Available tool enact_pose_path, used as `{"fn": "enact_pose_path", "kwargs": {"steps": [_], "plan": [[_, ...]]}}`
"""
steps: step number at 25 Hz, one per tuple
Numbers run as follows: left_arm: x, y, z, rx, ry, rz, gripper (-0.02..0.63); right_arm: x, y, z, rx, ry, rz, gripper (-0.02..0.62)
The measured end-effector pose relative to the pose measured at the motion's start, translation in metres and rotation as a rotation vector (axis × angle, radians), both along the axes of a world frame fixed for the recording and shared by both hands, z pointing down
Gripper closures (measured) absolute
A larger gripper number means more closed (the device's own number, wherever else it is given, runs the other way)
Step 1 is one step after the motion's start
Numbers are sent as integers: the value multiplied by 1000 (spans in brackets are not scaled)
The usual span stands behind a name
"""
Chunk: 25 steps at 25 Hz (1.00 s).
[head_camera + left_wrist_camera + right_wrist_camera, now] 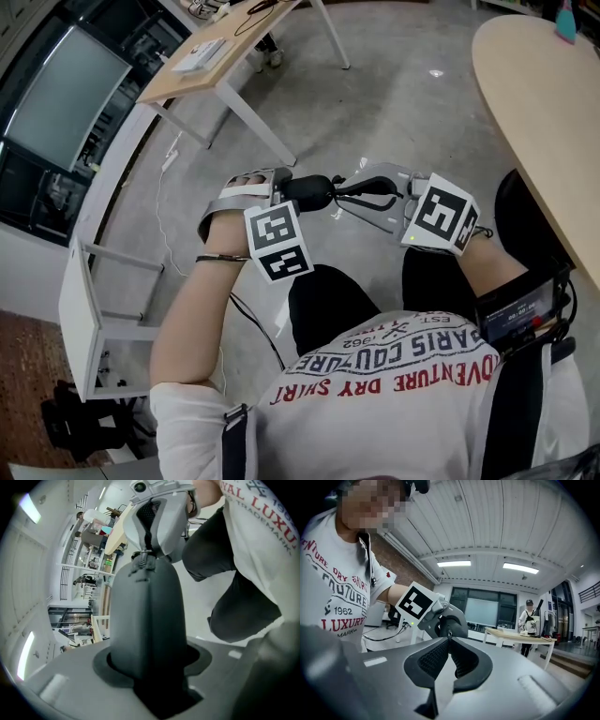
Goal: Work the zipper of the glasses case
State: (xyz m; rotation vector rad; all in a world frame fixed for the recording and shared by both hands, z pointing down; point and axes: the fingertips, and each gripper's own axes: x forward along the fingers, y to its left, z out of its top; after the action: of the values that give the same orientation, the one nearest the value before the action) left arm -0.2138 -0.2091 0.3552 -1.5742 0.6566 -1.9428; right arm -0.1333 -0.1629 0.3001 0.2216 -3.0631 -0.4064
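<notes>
- Holding the glasses case (pixel 147 616) in mid-air above the lap (pixel 328 300), the left gripper (pixel 284 190) has its jaws clamped on the case's body, one jaw on either side. The dark shell stands straight out from the tool with its zipped end free.
- That grip seems chosen to keep the seam clear. The zipper track (pixel 151 592) runs up the middle of the case, between the jaws rather than under them, so nothing blocks the slider's path.
- The right gripper (pixel 449 641) faces it from the opposite side. Its jaws are drawn nearly together, their ribbed ends pinching the small metal zipper pull (pixel 450 633) at the case's far end.
- In the head view the two tools point at each other, roughly level, with the case bridging them. Neither rests on anything, and the floor (pixel 394 103) lies well below.
- By the look of it, one tool serves as anchor and the other as puller. With the pull caught, sliding it along the seam seems to be the step in hand.
- The pull is tiny and held only at the very ends of the jaws, so it could slip out if the tug goes sideways instead of along the track.
- How far the zipper already stands open cannot be told.
</notes>
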Motion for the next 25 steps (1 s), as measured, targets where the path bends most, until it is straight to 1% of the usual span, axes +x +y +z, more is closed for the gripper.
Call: {"fn": "enact_pose_path", "kwargs": {"steps": [4, 10, 15, 19, 22, 25], "plan": [[-2, 10, 7, -76, 8, 22, 360, -1, 5, 7, 41, 81, -39, 574], [3, 22, 16, -168, 129, 37, 360, 4, 6, 12, 50, 127, -69, 575], [8, 26, 20, -213, 212, 50, 360, 4, 7, 12, -10, 94, -100, 575], [13, 33, 20, -263, 285, 53, 360, 7, 9, 11, -87, 54, -132, 575], [21, 39, 19, -316, 366, 54, 360, 11, 10, 5, -123, 28, -156, 575], [31, 47, 18, -370, 459, 56, 360, 15, 12, 1, -180, -19, -200, 575]]}}
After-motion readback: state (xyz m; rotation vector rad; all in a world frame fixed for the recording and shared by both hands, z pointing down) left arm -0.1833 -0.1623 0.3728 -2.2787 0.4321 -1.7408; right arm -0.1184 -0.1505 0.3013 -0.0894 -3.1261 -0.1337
